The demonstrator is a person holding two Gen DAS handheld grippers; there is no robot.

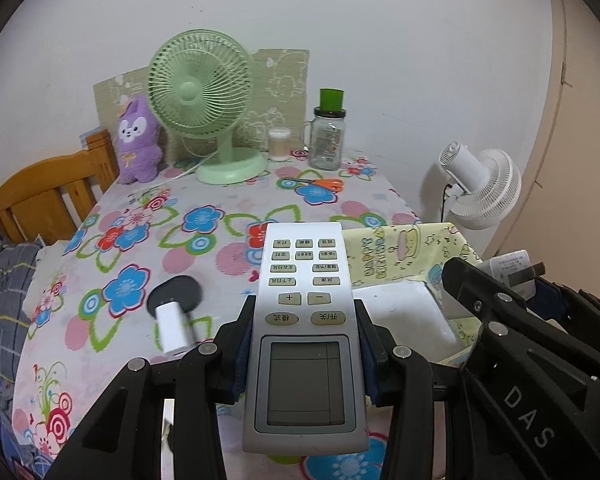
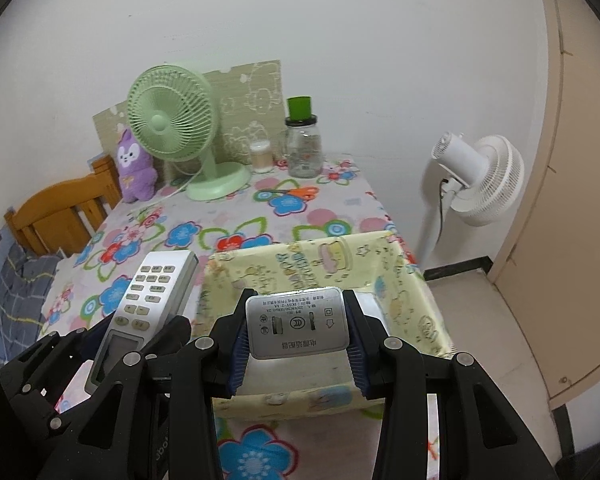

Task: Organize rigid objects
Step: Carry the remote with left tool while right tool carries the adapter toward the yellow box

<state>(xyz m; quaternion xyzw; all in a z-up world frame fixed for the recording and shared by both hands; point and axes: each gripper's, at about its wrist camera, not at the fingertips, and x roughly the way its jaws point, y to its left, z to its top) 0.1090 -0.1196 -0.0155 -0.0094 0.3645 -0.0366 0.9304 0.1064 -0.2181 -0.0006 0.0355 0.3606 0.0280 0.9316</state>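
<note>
Left tongs (image 1: 304, 360) clamping remote control (image 1: 305, 332) | right tongs (image 2: 296, 344) clamping power adapter (image 2: 298, 326) | hovering at 6 o'clock of yellow storage box (image 2: 416, 292)

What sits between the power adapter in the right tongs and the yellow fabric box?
Nothing visible. The right tongs hold the power adapter above the yellow fabric box, whose white bottom looks bare. The remote control in the left tongs stays outside the box's left wall.

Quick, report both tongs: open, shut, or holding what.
Left tongs: shut on the remote control.
Right tongs: shut on the power adapter, over the yellow fabric box.
</note>
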